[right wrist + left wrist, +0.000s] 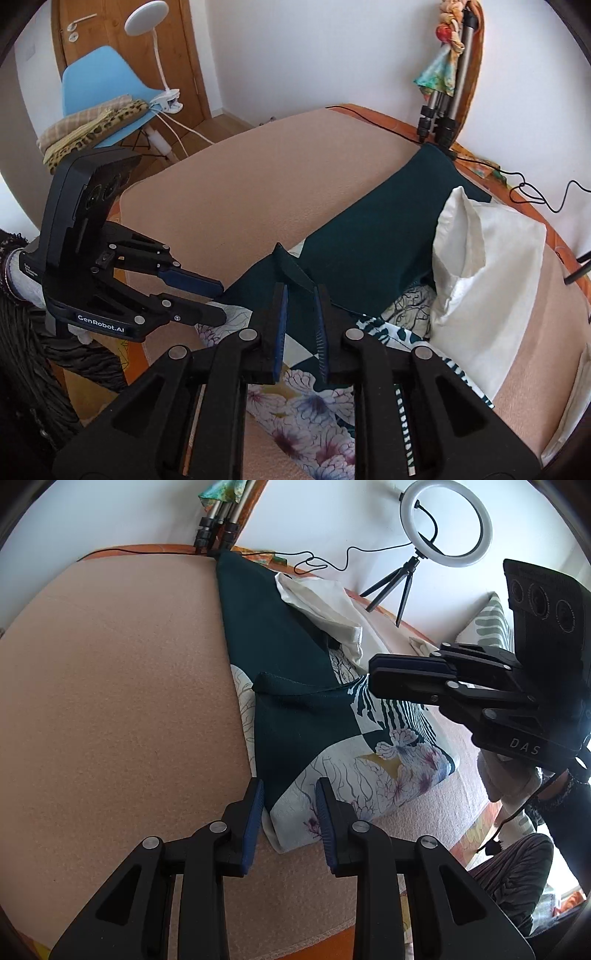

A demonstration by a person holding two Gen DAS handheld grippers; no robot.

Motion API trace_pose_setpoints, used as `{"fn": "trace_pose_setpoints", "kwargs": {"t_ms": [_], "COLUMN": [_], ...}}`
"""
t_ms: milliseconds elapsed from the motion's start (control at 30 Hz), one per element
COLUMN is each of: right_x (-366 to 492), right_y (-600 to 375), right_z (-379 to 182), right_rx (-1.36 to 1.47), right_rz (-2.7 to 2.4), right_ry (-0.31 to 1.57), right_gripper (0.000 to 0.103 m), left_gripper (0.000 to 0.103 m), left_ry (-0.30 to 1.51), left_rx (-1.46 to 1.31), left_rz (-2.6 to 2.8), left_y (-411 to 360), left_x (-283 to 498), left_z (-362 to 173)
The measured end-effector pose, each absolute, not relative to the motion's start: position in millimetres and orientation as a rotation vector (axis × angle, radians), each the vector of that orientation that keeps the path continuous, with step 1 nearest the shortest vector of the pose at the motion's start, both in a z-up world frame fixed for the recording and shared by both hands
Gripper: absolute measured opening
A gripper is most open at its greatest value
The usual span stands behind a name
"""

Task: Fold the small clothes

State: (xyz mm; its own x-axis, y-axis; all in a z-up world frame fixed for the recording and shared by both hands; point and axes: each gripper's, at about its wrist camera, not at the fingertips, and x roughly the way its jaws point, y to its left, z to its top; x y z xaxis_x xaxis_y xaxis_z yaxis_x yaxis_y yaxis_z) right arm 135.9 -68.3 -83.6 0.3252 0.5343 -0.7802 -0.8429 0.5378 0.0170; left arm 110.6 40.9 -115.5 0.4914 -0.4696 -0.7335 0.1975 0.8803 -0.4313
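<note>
Thin, limp floral garment (332, 760) lay on the bed (110, 683); left hand-held gripper (290, 801) gaped wide at its near corner, right hand-held gripper (299, 314) stood narrowly parted over the dark-green folded edge, best pinched at corners.

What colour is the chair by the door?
Light blue chair, clearest in the right wrist view.
</note>
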Motion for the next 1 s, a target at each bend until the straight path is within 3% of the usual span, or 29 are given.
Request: {"fn": "trace_pose_setpoints", "kwargs": {"t_ms": [533, 700, 833, 1000], "right_x": [136.8, 138.8, 152.9, 192.9], "right_y": [7.2, 13.5, 18.9, 9.8], "right_z": [-129.0, -138.8, -145.8, -127.8], "right_rx": [-0.828, -0.902, -0.954, -0.737], "right_rz": [1.014, 0.986, 0.883, 0.854], "right_ry": [0.789, 0.752, 0.707, 0.805], "right_gripper": [0.017, 0.017, 0.015, 0.012], "left_gripper": [0.025, 0.007, 0.003, 0.003], "left_ry": [0.980, 0.976, 0.968, 0.973], "left_rx": [-0.314, -0.297, -0.265, -0.248], "left_rz": [-0.444, -0.430, -0.424, -0.439], "left_y": [42.1, 47.5, 46.2, 45.7], "left_x": [115.3, 114.8, 114.5, 115.2], "left_z": [-117.8, -120.9, -122.1, -119.6]}}
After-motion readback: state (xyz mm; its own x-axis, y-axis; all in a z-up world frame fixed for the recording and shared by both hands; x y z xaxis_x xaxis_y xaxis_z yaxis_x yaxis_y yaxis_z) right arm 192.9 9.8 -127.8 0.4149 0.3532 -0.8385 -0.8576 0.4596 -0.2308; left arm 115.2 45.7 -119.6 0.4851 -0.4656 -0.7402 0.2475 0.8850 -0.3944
